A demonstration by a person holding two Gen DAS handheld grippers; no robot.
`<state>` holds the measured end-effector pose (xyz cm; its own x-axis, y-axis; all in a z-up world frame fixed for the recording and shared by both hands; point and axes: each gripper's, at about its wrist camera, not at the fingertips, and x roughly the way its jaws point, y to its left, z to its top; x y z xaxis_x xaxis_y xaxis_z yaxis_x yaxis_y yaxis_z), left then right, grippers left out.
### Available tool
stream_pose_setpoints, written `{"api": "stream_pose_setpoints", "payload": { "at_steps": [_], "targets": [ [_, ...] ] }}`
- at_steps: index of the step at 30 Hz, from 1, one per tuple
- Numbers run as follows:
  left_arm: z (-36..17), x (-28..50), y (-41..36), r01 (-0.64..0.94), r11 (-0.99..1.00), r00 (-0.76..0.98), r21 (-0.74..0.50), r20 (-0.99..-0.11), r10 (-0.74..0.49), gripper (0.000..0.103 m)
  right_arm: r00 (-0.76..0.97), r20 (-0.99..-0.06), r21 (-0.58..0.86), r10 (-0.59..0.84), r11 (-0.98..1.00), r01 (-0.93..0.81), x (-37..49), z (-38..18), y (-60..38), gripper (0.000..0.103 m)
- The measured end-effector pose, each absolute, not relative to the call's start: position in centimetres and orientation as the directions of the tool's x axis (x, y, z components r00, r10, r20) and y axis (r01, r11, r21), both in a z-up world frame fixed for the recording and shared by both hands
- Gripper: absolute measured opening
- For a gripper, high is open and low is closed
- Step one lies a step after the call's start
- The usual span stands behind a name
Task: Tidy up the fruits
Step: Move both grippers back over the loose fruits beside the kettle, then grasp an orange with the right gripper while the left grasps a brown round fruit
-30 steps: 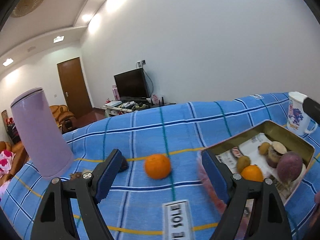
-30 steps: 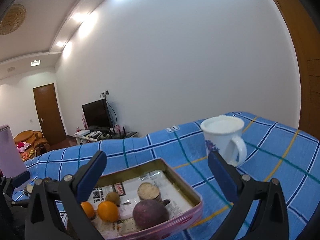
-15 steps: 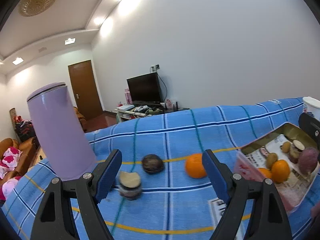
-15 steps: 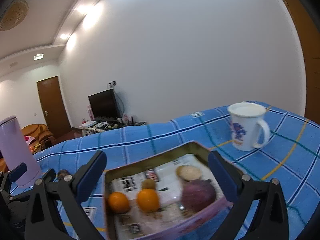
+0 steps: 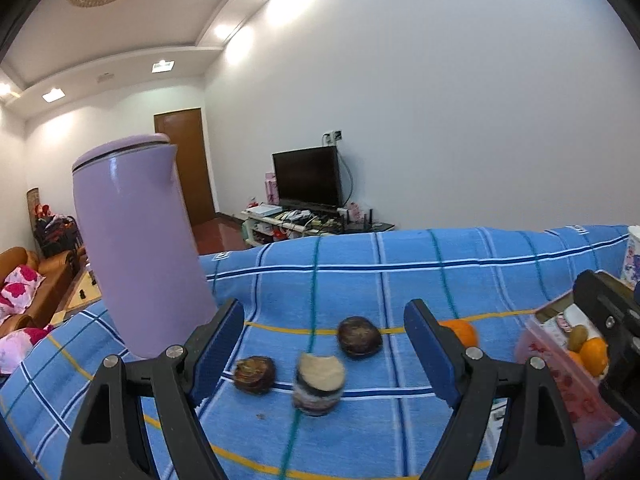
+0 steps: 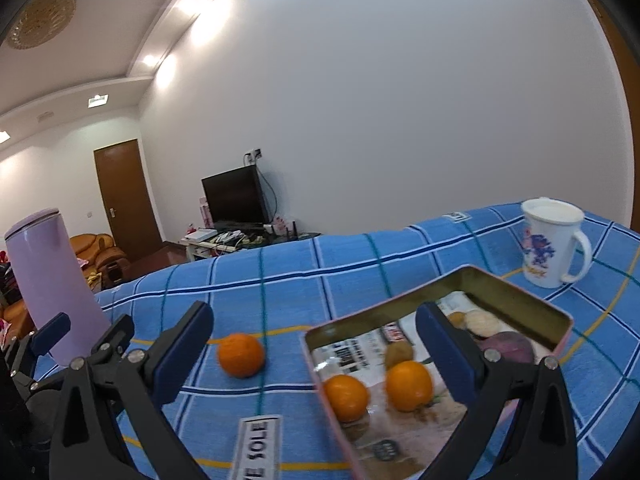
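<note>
On the blue checked cloth lie a whole dark passion fruit [image 5: 359,337], a wrinkled dark one [image 5: 254,374] and a cut one with a pale top [image 5: 319,384]. They sit just beyond my open, empty left gripper [image 5: 325,350]. A loose orange [image 6: 241,355] [image 5: 459,331] lies left of the pink tin tray [image 6: 516,293]. The tray holds two oranges [image 6: 346,397], a kiwi [image 6: 398,352], a purple fruit [image 6: 508,347] and a cut fruit. My right gripper [image 6: 314,351] hovers open and empty over the tray's left edge.
A tall lilac kettle [image 5: 140,244] stands at the left, close to my left finger. A white printed mug [image 6: 551,247] stands behind the tray at the right. A label reading SOLE [image 6: 256,449] lies on the cloth near me. The room drops away beyond the table.
Both grippers have swung left across the table. The passion fruits and kettle have come into the left view; the loose orange has come into the right view, with the tray shifted right.
</note>
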<state>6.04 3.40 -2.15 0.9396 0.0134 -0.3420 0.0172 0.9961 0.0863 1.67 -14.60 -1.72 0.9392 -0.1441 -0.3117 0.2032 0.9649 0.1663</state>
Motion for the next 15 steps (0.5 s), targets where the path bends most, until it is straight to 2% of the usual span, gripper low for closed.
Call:
{"api": "stream_pose_setpoints", "payload": {
  "at_steps": [4,6,12,14,15],
  "targets": [
    [-2.2,7.8,5.4,-0.089,0.978,0.924,0.188,-0.351,0.152,0.083,0.937,-0.328,0.181,-0.123,0.965,0.19,3.0,-2.0,-13.7,0.103],
    [-2.4,8.9,7.1,-0.129,0.971,0.905,0.201,-0.376,0.198,0.083,0.93,-0.349,0.178,-0.117,0.966,0.189,3.9,-2.3,-13.2,0.103],
    [-2.9,11.7,13.7,-0.262,0.96,0.828,0.094,-0.49,0.274,0.083,0.898,-0.432,0.111,-0.084,0.983,0.145,6.7,-2.9,-11.5,0.103],
    [-3.2,12.1,15.2,-0.299,0.951,0.812,0.082,-0.502,0.299,0.083,0.878,-0.472,0.084,-0.078,0.988,0.133,7.7,-3.3,-11.1,0.094],
    [-3.2,12.3,15.7,-0.309,0.948,0.806,0.08,-0.506,0.306,0.083,0.864,-0.499,0.08,-0.063,0.99,0.118,8.4,-3.6,-11.0,0.085]
  ]
}}
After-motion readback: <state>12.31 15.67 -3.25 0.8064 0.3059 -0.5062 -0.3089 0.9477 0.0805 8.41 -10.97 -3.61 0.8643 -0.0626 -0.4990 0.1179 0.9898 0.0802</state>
